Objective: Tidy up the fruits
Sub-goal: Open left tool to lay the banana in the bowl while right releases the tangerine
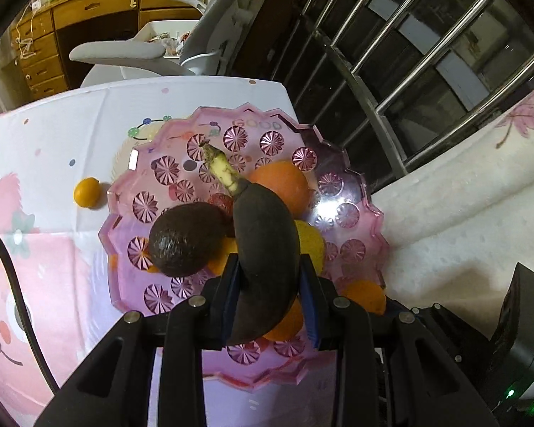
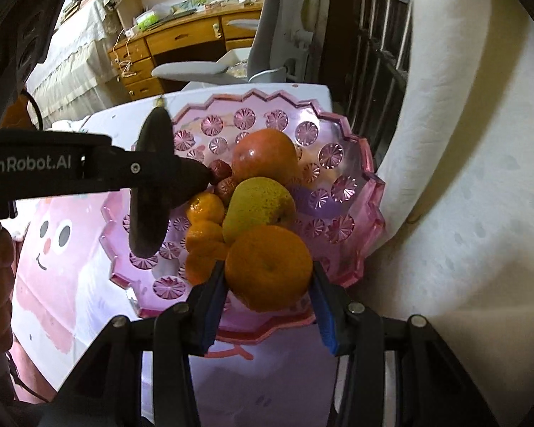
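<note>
My left gripper (image 1: 270, 272) is shut on a blackened banana (image 1: 267, 242), held over the pink plate (image 1: 356, 192) with its yellow stem pointing away. A dark avocado (image 1: 188, 238) and a big orange fruit (image 1: 281, 185) lie in the plate below it. My right gripper (image 2: 267, 286) is shut on an orange (image 2: 268, 267) above the plate's near rim (image 2: 356, 249). Past it lie a yellow-green pear (image 2: 260, 206), a reddish-orange fruit (image 2: 263, 156), small tangerines (image 2: 204, 224) and red dates (image 2: 219, 172). The left gripper (image 2: 181, 178) with the banana (image 2: 149, 213) reaches in from the left.
One small orange fruit (image 1: 86, 192) lies on the cartoon tablecloth (image 1: 53, 249) left of the plate. A grey office chair (image 1: 135, 53) and a wooden desk (image 1: 89, 10) stand beyond the table. Window bars (image 1: 427, 46) and white padded fabric (image 2: 480, 178) close off the right side.
</note>
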Available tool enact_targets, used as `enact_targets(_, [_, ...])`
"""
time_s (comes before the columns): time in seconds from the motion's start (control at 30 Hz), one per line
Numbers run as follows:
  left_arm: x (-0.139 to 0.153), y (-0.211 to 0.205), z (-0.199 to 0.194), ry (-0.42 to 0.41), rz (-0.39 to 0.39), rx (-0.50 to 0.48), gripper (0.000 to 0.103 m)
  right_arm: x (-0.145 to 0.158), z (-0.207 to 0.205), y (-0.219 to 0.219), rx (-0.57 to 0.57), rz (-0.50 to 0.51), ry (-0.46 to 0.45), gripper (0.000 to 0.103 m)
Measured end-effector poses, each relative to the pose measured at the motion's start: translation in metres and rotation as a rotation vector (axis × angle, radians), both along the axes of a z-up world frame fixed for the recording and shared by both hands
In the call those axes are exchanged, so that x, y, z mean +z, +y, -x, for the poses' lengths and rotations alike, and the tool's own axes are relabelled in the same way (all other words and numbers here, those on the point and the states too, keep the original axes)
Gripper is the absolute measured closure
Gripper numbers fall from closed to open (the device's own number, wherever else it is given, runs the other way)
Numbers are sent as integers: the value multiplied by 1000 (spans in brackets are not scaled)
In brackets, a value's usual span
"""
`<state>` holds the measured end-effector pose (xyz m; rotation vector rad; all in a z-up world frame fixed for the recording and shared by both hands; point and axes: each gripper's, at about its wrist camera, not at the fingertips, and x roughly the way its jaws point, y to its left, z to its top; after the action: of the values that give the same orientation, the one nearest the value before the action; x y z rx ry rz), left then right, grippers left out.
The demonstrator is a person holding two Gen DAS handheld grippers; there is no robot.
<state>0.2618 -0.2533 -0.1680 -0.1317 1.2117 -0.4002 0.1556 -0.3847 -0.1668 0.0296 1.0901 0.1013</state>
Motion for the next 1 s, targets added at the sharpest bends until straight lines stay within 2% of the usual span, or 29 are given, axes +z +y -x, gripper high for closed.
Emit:
enact_targets(0.1, [-4,-4,-3,10,-7,-6,73,-6,-5,0,19,3,16,57])
enact_targets(0.17, [-3,-5,-3,14,-1,-5,67,-8,-9,0,25,7,21,57])
enact_targets(0.3, [1,1,-4,1,6,0,63,-7,-10,1,28,0,10,41])
enact_targets(0.4, [4,12,-5,7,8,25,60,-6,-9,3,32,2,20,35])
enact_targets(0.47, [7,21,-3,8,9,43,51,-4,-8,5,33,-15,23,34])
enact_targets(0.6, [12,40,-2,13,-10,69,48,2,-6,9,20,-32,20,34])
enact_targets(0.67, [13,52,-1,22,-16,86,41,6,-6,12,15,-41,15,34])
enact_targets(1.0, [19,114,12,64,-62,135,34,30,-10,44,13,-106,-1,30])
